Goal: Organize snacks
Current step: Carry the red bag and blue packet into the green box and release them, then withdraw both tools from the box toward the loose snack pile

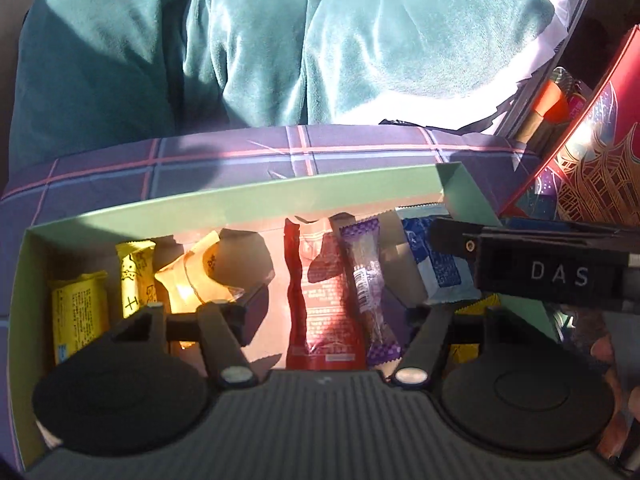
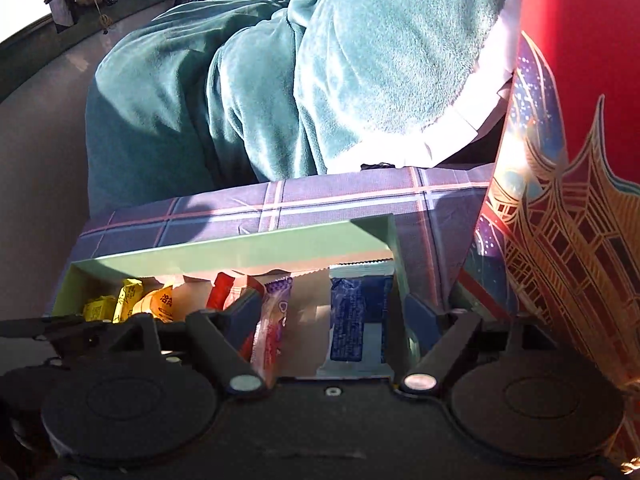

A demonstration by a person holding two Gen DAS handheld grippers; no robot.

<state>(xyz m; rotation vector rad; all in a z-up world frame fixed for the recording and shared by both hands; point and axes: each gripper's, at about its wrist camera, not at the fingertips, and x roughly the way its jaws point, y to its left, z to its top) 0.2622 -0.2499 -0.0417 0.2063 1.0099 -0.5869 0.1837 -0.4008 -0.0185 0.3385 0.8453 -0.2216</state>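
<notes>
We list one shallow green box [image 1: 240, 196], open-topped, resting on a plaid cloth [image 1: 168, 160], with a teal plush blanket [image 1: 248, 40] heaped behind it. Contents, left to right: two yellow packets [image 1: 80, 312], one standing taller beside the other; an orange wrapper [image 1: 196, 272], crumpled and sunlit; a long red sachet [image 1: 320, 292]; a purple bar [image 1: 370, 288] lying against the sachet's right edge; a blue-and-white packet [image 1: 434, 264] at the right wall. We hold the left gripper [image 1: 332, 320] over the middle of the box, jaws wide, the red sachet and purple bar showing between them, nothing gripped. We hold the right gripper [image 2: 328, 316] over the box's right half, jaws likewise wide and empty, the blue-and-white packet framed between them. A red carton with gold pagoda artwork [image 2: 572, 200] stands just right of the box.
</notes>
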